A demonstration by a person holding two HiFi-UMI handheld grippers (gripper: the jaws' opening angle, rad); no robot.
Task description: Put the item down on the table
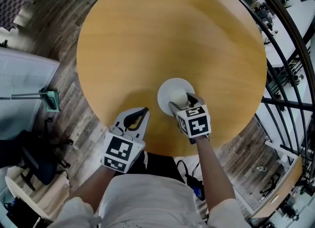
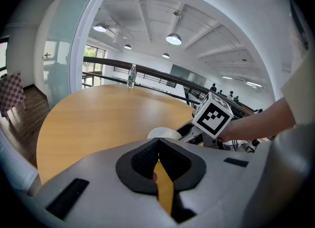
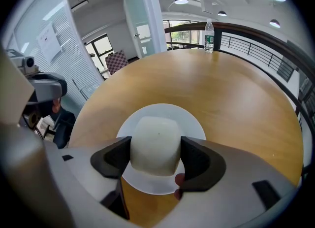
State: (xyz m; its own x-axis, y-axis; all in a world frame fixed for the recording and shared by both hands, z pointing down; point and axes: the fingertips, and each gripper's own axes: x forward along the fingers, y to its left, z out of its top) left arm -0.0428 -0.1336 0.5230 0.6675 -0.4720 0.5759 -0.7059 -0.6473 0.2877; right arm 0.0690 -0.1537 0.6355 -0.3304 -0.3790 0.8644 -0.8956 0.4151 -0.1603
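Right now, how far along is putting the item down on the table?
Done: the white item is already low over the white plate on the table. In hand: the right hand-held gripper is clamped on its sides; I cannot tell whether it touches the plate. Left: open the jaws and back away. The left hand-held gripper is shut and empty.
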